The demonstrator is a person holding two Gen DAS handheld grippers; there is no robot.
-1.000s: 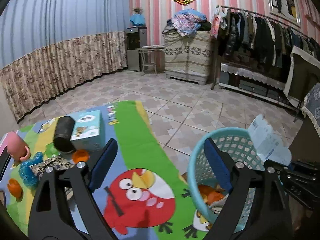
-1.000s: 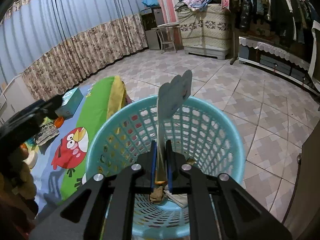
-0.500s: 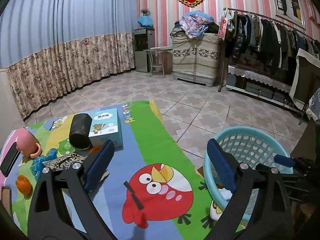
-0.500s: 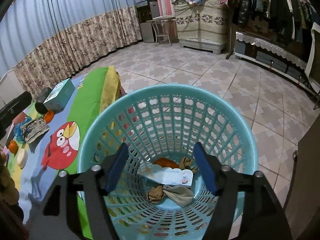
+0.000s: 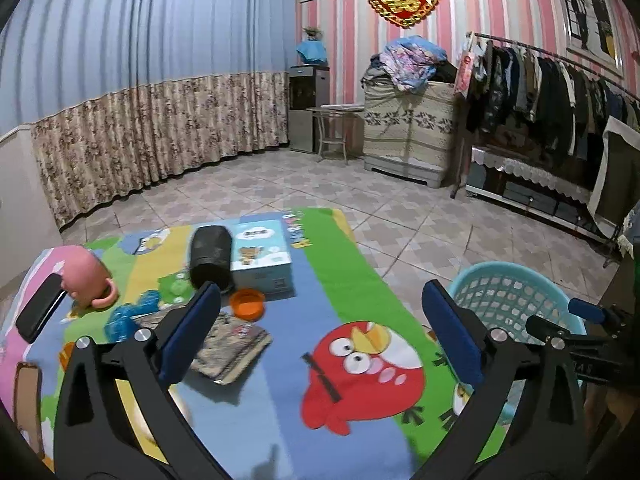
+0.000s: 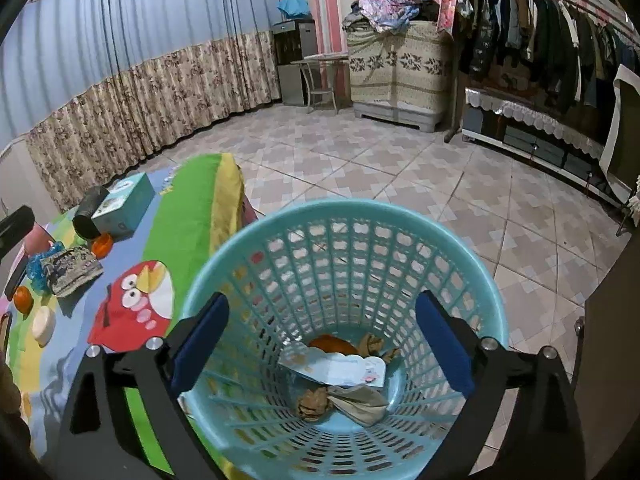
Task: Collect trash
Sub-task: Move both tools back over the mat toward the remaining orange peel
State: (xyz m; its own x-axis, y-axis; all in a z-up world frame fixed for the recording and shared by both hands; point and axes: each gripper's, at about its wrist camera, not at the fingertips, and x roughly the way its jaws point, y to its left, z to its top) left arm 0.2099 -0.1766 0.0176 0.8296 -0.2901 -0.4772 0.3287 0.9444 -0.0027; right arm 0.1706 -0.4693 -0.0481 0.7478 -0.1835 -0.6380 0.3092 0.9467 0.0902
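Trash was seen lying at the bottom of a round turquoise plastic lattice basket: a pale blue and white paper wrapper, an orange scrap, and crumpled brown and grey pieces beside it. The right tongs were held above the basket's mouth with their blue-padded jaws spread wide; the jaws had just been opening, and nothing was gripped between them, the wrapper lying loose far below. The left tongs were likewise spread wide, their jaws having just been opening, and nothing was held between them; they were pointed down over a colourful cartoon-printed cloth spread over a table, with a red bird figure printed on it. On that cloth further things were seen: a dark cylindrical container lying on its side and touching a light blue cardboard box, a small orange round lid just in front of both, a flat patterned packet near the left tongs' left jaw, a crumpled blue plastic piece, a pink cup with a handle lying tipped over, and a black flat device at the far left edge. In the left wrist view the basket was seen at the right, beside the cloth, with the right tongs partly over it. A tiled floor was seen beyond.
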